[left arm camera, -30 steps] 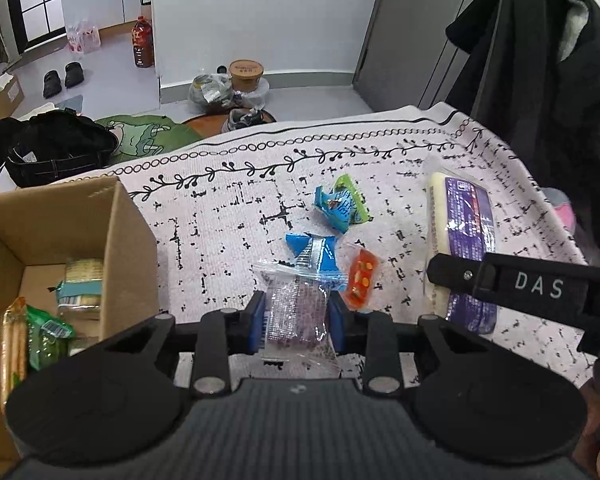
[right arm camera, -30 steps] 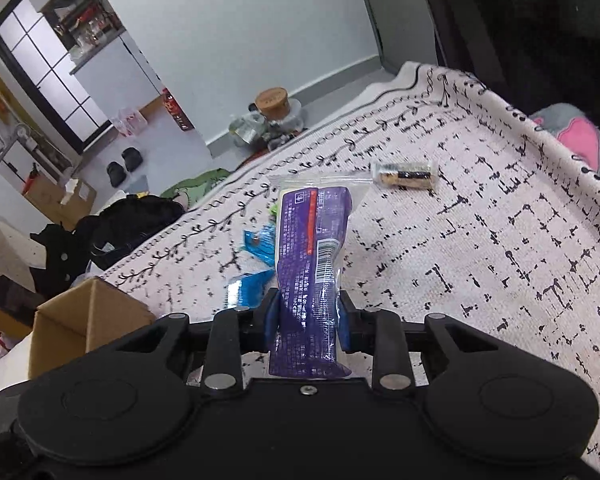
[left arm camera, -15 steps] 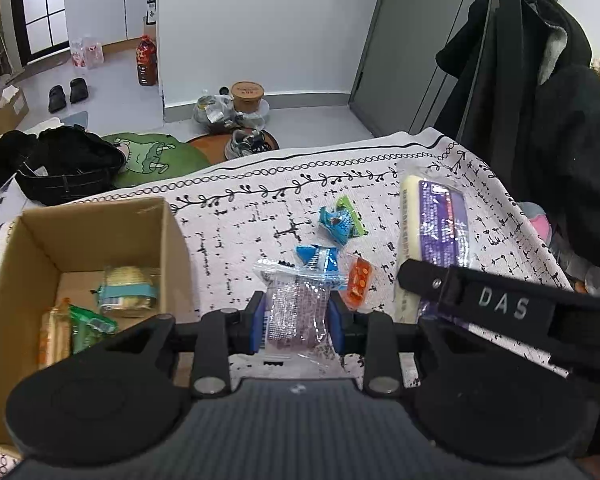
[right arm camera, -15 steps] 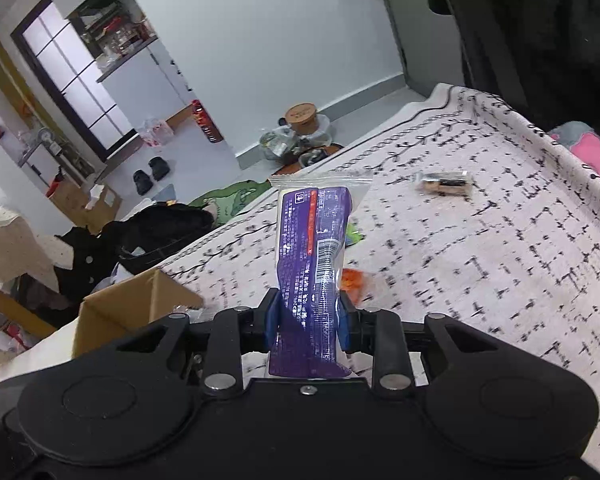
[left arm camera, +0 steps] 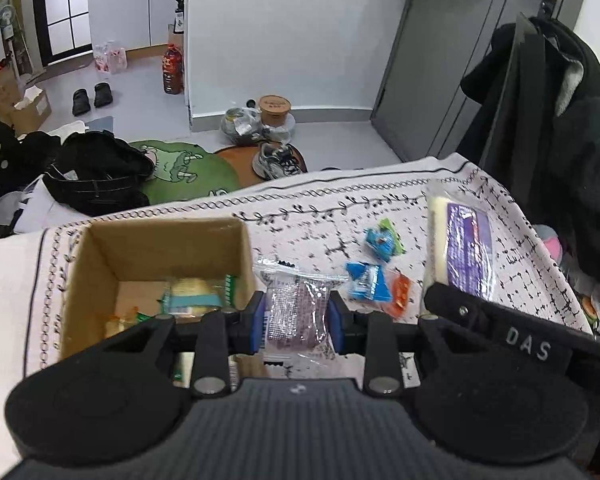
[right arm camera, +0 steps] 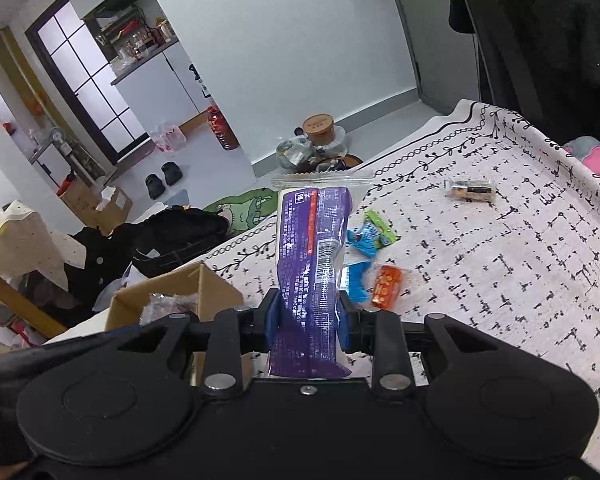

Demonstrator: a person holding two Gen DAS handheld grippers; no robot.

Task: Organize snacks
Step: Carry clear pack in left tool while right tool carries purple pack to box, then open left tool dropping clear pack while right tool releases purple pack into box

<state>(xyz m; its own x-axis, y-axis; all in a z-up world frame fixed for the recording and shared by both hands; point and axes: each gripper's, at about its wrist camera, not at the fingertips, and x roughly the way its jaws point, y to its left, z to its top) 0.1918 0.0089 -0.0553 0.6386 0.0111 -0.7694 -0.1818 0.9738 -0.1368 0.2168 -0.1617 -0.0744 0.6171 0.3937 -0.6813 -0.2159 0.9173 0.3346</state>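
the left gripper (left arm camera: 298,316) has its jaws clenched on a clear crinkled packet of purple-grey snack (left arm camera: 296,312), held just right of the open brown cardboard box (left arm camera: 100,264), whose near corner the gripper body hides. the right gripper (right arm camera: 309,320) clasps a long purple plastic-wrapped snack pack (right arm camera: 310,264) upright. beyond those jaws lie a blue wrapper (right arm camera: 358,280), an orange packet (right arm camera: 386,286) and a blue-green packet (right arm camera: 370,236) on the patterned white tabletop cloth (right arm camera: 500,260); farther right, a small dark packet (right arm camera: 470,190) sits alone amid bare cloth.
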